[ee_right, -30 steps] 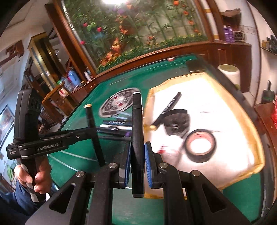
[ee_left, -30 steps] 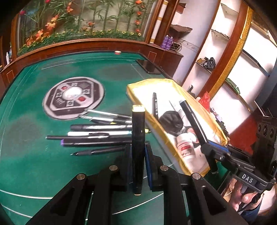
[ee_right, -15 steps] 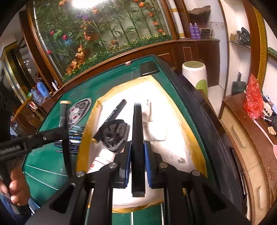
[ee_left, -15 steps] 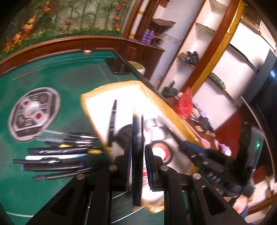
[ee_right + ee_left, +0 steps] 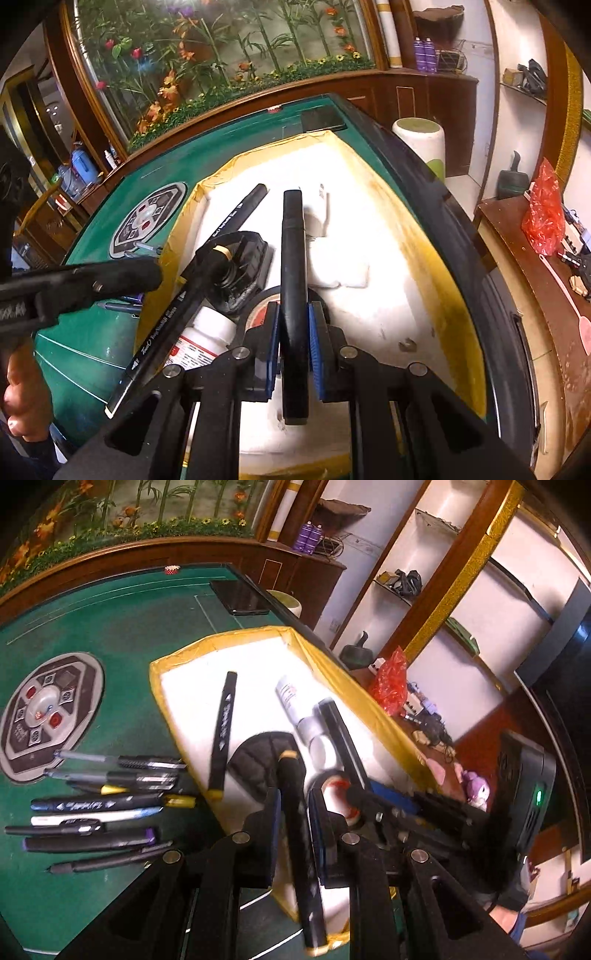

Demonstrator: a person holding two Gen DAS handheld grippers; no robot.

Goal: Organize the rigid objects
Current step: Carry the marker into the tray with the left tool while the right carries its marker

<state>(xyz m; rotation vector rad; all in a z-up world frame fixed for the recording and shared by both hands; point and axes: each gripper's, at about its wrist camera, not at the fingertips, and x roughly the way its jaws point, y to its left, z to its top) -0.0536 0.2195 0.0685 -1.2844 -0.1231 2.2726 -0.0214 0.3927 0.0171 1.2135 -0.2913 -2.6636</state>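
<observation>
Both grippers have swung in over the yellow-rimmed tray (image 5: 334, 672) since a second ago. Left gripper (image 5: 293, 812) pinches a yellow-capped marker (image 5: 299, 834) above the tray's near corner; right gripper (image 5: 293, 343) pinches a black marker (image 5: 293, 295) over the tape roll (image 5: 258, 314). More pens (image 5: 99, 805) lie in a row on the green bench (image 5: 122, 635).

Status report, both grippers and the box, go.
Left gripper shut on yellow-capped marker, right gripper shut on black marker. Both over the yellow-edged box. Box crowded: tape roll, bottle beneath.
</observation>
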